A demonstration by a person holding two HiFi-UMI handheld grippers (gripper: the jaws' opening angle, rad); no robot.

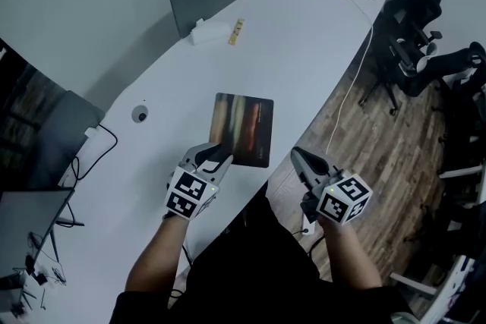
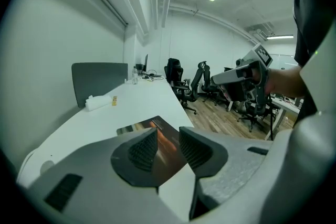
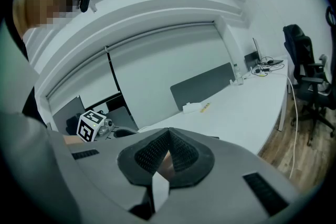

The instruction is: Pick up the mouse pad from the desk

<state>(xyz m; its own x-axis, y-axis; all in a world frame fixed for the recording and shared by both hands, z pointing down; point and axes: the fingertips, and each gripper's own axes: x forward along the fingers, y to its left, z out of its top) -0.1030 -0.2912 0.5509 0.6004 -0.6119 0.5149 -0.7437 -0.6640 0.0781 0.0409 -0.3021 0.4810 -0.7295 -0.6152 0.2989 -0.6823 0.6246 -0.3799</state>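
My left hand-held gripper (image 1: 216,156), jaws slightly apart and empty, hovers just beside the seven o'clock corner of the dark rectangular mouse pad with orange streaks (image 1: 243,127). The pad lies flat on the white curved surface (image 1: 304,49). Its thin edge could slide under my tips, so I'd shove it toward twelve o'clock. My right hand-held gripper (image 1: 301,160), jaws together, is at four o'clock, too far away to pin it.

The left gripper (image 1: 219,157) covers the near left corner of the mouse pad (image 1: 244,125). A small yellow object (image 1: 237,31) on the far counter (image 1: 304,42) is too small to identify. A monitor (image 1: 30,218) runs off the left edge.
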